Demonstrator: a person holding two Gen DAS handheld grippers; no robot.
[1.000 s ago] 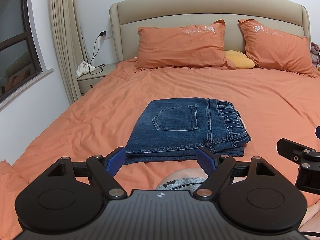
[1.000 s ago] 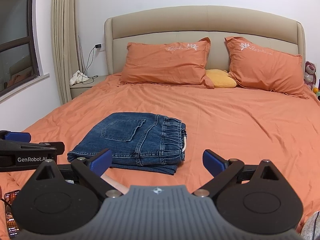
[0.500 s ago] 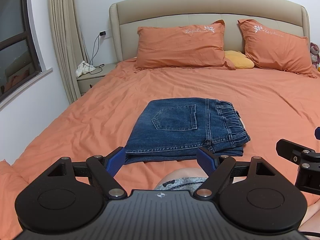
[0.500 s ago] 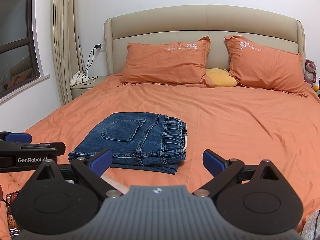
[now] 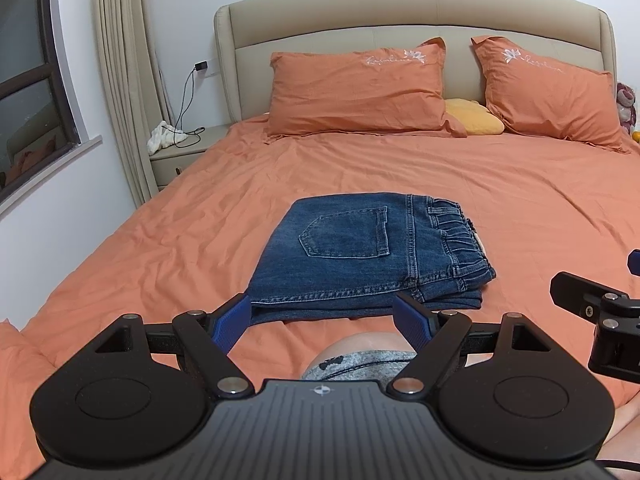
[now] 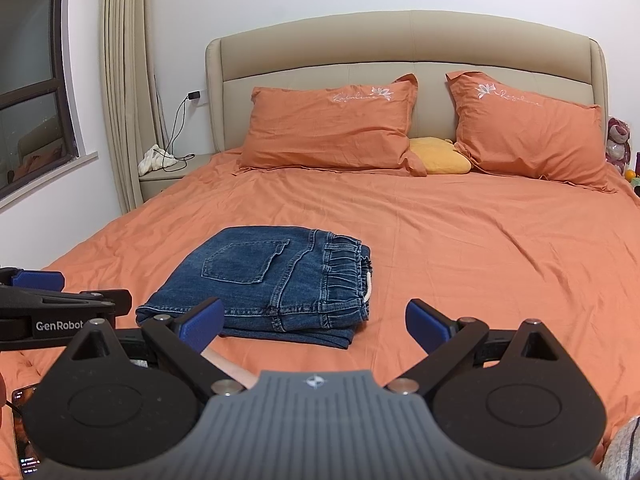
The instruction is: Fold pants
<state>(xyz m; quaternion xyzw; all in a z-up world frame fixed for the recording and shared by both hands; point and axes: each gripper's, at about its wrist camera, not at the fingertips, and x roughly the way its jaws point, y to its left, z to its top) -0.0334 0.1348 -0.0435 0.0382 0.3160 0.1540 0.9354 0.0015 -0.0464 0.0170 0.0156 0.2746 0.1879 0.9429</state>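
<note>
The left gripper (image 5: 324,318) is spread wide and grasps nothing; its blue pads (image 5: 230,326) hang in the air. Just under and behind it a bare knee (image 5: 360,346) and grey shorts (image 5: 356,366) fill the gap between the fingers. The right gripper (image 6: 316,326) is also released, with nothing between its pads. Low on its left side a phone (image 6: 24,428) lies on the sheet (image 6: 480,264), partly hidden by the gripper body.

Right in front of the left gripper the jeans (image 5: 360,256) lie folded in a flat stack on the sheet, back pocket up, waistband to the right. From the right gripper they are ahead and to the left, near but not touching its left pad. Nothing lies between the grippers and the jeans.

Further ahead are two orange pillows (image 5: 356,88), a yellow cushion (image 5: 474,122) between them, and the beige headboard (image 5: 400,12). Far to the left stand a nightstand (image 5: 180,156) with a white cloth (image 5: 162,138) and a cable, a curtain (image 5: 120,80) and a window (image 5: 28,88). Far to the right a pink plush toy (image 6: 618,144) stands beside the bed.
</note>
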